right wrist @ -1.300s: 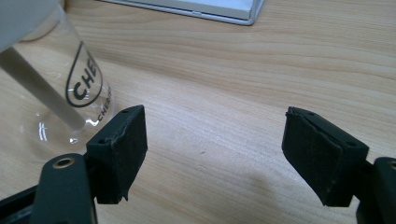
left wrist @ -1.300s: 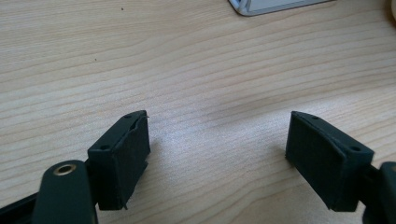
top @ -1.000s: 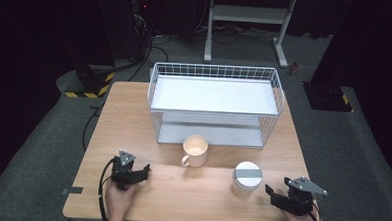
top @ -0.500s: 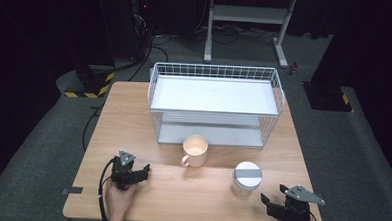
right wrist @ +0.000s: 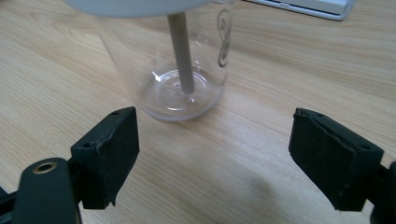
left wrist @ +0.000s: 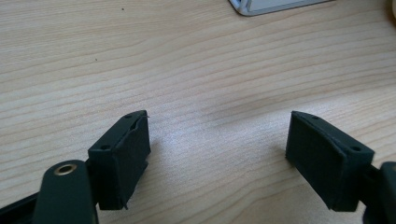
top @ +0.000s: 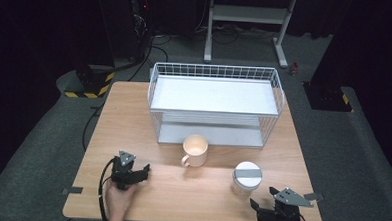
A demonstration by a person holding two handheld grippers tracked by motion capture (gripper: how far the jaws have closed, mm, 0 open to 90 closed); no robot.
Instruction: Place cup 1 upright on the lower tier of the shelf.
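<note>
Clear glass jar [top: 246,178] with white lid stands near the wooden table's [top: 133,118] front edge; right gripper [top: 268,212], jaws just widening, empty, has drawn back from it toward that edge. Right gripper view shows a stick [right wrist: 181,51] inside the jar. Left gripper [top: 137,172] unmoved, jaws apart, empty.

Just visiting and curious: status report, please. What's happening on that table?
Right hand-held gripper open, jaws just widened, facing the jar, not touching. Left hand-held gripper open over bare table. Nothing in the way.

Table [top: 134,113] brightly lit, surroundings dark (gripper views soft, slight glare).
</note>
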